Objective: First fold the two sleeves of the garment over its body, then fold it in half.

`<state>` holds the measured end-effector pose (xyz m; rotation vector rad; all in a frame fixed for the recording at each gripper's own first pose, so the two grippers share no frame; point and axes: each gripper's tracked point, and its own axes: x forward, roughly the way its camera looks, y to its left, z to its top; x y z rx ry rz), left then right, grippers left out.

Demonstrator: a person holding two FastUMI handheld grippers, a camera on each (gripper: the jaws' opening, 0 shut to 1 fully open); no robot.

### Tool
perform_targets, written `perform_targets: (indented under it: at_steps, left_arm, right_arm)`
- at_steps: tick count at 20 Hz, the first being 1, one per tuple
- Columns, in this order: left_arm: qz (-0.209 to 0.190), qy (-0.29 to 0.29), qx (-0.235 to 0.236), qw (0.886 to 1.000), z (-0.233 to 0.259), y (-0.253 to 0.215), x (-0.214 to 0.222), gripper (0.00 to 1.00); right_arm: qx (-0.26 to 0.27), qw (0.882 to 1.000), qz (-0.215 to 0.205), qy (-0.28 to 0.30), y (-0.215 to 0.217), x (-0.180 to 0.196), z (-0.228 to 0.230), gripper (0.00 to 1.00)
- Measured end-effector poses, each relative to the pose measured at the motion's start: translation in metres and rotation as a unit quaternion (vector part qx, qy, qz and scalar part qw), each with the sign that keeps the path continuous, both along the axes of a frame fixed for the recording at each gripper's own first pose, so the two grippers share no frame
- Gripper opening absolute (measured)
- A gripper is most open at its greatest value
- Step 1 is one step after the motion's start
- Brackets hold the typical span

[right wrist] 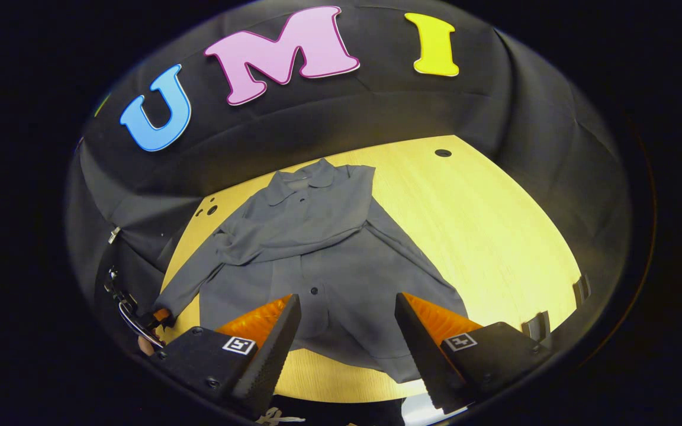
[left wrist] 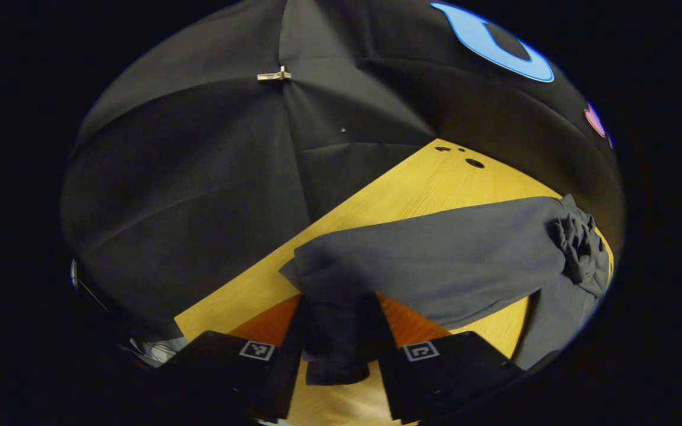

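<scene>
1. In my left gripper view the left gripper point(left wrist: 336, 343) has its jaws narrowed onto the cuff end of a grey sleeve point(left wrist: 424, 260); cloth sits bunched between both fingers, so I read it as clamped on the sleeve.
2. The sleeve runs from those fingers across the wooden table point(left wrist: 412, 189) to the far right, where it joins a crumpled part of the garment.
3. In my right gripper view the right gripper point(right wrist: 347, 331) has its jaws wide apart, nothing between them, hovering over the garment's hem near the table's front edge.
4. The grey garment point(right wrist: 341, 266) lies flat on the table point(right wrist: 495, 236), collar toward the booth wall, hem toward the front edge, buttons up the middle.
5. One sleeve is already folded: it lies across the chest just below the collar point(right wrist: 302, 183), on top of the body.
6. The other sleeve point(right wrist: 190, 278) stretches off the body toward the table's left edge, as that view shows it, not folded.
7. At that sleeve's end, at the table's left edge, I see the other gripper point(right wrist: 157, 316) at the cuff. Too small to judge its jaws from here.
8. A small clip point(left wrist: 274, 75) pins the black wall cloth, above the table's far edge.
9. Dark round holes point(right wrist: 443, 152) sit in the table near its back edge.
</scene>
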<state>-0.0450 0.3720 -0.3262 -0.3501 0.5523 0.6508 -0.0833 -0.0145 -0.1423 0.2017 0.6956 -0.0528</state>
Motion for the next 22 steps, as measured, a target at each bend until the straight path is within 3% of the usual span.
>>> perform_targets:
  at_steps: [3,5,8,10,12,16,22]
  left_arm:
    - [0.009,-0.029,-0.033,0.999,0.004,-0.005,0.003,0.18]
    - [0.013,-0.033,-0.052,0.998,0.005,-0.006,0.003,0.09]
    - [0.013,-0.032,-0.053,0.998,0.021,-0.003,0.008,0.06]
    - [0.016,-0.051,-0.04,0.998,0.045,-0.001,0.019,0.09]
    - [0.01,-0.077,-0.03,0.997,0.075,-0.006,0.032,0.05]
    - [-0.025,-0.129,0.001,0.991,0.147,-0.028,0.067,0.05]
    - [-0.098,-0.18,0.056,0.977,0.233,-0.103,0.139,0.05]
  right_arm:
    - [-0.005,1.0,-0.004,0.004,-0.005,-0.001,0.0,0.99]
    - [-0.005,1.0,-0.01,0.006,-0.008,-0.001,0.0,0.99]
    - [0.003,1.0,-0.01,0.009,-0.016,0.001,0.003,0.99]
    - [0.0,1.0,-0.015,0.009,-0.026,0.008,0.002,0.99]
    - [-0.003,1.0,-0.016,0.009,-0.036,0.013,0.001,0.99]
    - [-0.006,1.0,-0.02,0.011,-0.057,0.024,-0.002,0.99]
    - [-0.016,1.0,-0.009,0.012,-0.087,0.037,-0.01,0.99]
